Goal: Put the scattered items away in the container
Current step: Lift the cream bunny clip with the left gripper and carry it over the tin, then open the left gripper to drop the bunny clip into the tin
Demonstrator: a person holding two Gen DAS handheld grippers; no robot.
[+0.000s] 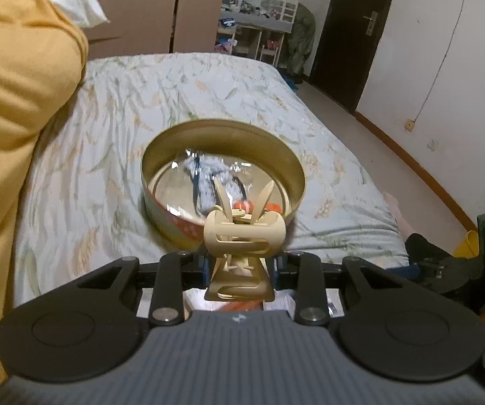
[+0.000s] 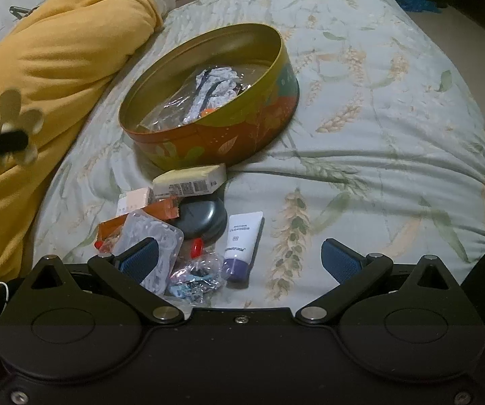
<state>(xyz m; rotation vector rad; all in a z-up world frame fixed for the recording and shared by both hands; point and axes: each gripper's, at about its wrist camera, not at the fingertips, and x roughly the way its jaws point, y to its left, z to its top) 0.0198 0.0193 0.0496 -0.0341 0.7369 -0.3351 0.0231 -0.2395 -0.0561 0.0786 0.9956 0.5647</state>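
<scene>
My left gripper (image 1: 240,263) is shut on a beige hair claw clip (image 1: 242,236), held in the air just short of the near rim of the round tin (image 1: 222,128). The tin (image 2: 208,135) is gold inside and orange with leaves outside, and holds a clear bag with bits in it. From the right wrist view the clip (image 2: 7,128) shows at the far left, above the yellow bedding. My right gripper (image 2: 240,260) hangs open over a pile on the bed: a white tube (image 2: 242,246), a grey round case (image 2: 202,219), a cream box (image 2: 188,180), an orange packet (image 2: 161,211) and a clear blister pack (image 2: 154,239).
A yellow duvet (image 1: 16,118) is heaped along the left of the bed, close to the tin. The flowered bedspread (image 2: 360,135) stretches out to the right of the tin. Past the bed's right edge lie the floor (image 1: 343,108), a dark door and a white wall.
</scene>
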